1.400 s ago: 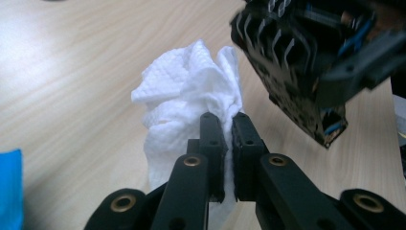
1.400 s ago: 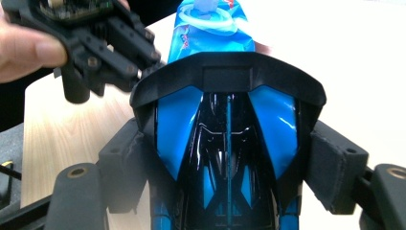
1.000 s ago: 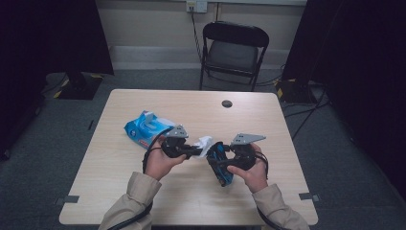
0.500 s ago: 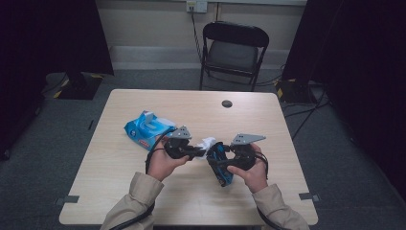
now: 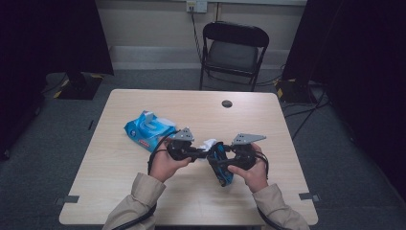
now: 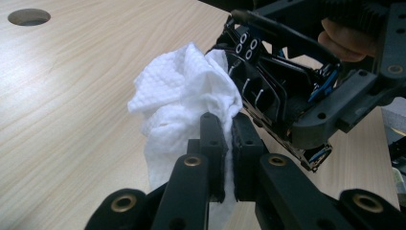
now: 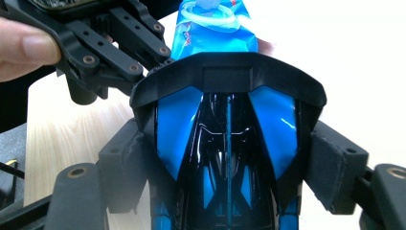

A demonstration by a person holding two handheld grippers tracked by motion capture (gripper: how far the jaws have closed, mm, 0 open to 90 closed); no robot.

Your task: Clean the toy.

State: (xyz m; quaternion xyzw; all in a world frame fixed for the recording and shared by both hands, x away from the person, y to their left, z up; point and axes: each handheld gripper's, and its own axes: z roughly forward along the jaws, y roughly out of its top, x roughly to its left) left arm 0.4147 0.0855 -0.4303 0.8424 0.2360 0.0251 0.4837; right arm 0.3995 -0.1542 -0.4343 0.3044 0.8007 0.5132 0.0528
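Work in hand: wiping a toy car with a wet wipe. The right gripper (image 5: 224,160) has its jaws spread wide and clamped on the sides of the blue-and-black toy car (image 5: 220,164), which is held above the tabletop (image 5: 268,134) near its front middle, in front of the person. In the right gripper view the car's body (image 7: 227,158) sits squarely between the two pads, rear wing uppermost.

The left gripper (image 5: 203,152) has its jaws almost fully closed, pinching a crumpled white wipe (image 6: 184,103). In the left gripper view the wipe lies pressed against the car's dark underside (image 6: 282,103), where chassis parts and small pins are exposed. In the high view the wipe (image 5: 209,143) shows as a white patch between the two grippers.

Progress, as a judgement: a wipe is out of the pack and applied to the car, so cleaning is under way. The wipe looks white and unsoiled where visible. How much of the car has been covered cannot be told; the body top and wing are not in contact with the wipe at present and likely remain.

The blue wipes pack (image 5: 149,129) lies on the tabletop to the left, well apart from the car, its flap raised.

Writing: the pack carries a small red label, too small to read. No brand or lettering is legible on the car.
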